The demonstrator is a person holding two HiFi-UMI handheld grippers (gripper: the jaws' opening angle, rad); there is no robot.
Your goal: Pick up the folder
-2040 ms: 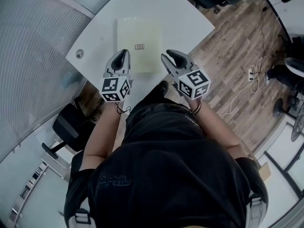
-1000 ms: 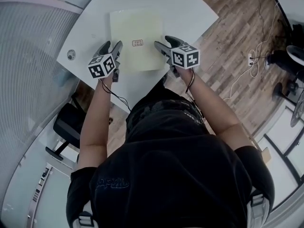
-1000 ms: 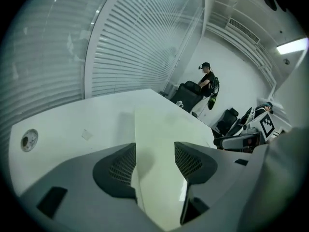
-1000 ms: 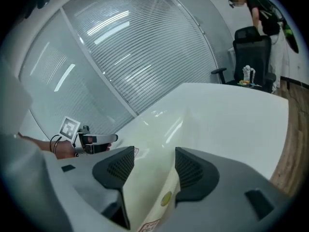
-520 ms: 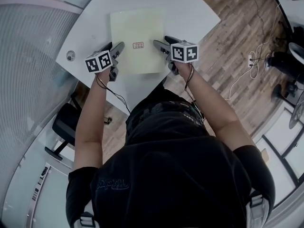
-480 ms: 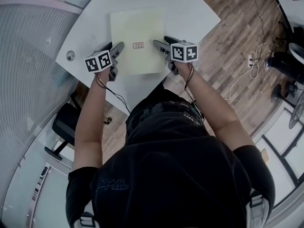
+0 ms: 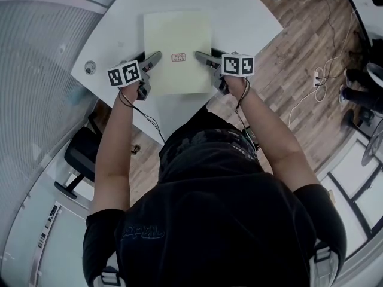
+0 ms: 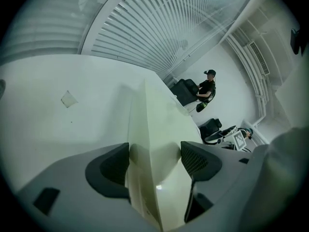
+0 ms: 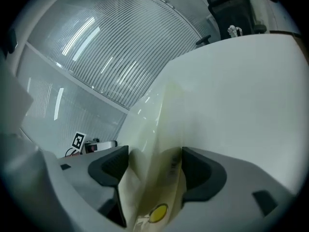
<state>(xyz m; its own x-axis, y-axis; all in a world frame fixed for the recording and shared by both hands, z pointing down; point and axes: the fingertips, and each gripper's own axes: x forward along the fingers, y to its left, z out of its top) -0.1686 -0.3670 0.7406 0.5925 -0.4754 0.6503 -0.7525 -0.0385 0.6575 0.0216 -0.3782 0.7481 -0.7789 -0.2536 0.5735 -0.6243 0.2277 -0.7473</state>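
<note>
Yellow folder (image 7: 178, 40) side edges | left gripper (image 8: 154, 159), right gripper (image 9: 154, 166): jaws just opened, astride them

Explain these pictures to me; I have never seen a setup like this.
No robot here: a person at a white table holds a gripper in each hand, the left gripper and the right gripper. The marked cubes are part of them. The head view comes from a camera on the person's head, looking down. The other two come from cameras riding on the grippers, looking along their fingers. A pale yellow folder lies on the table. Nothing is gripped yet: both pairs of fingers have just been opening, with a side edge of the folder between each pair.
</note>
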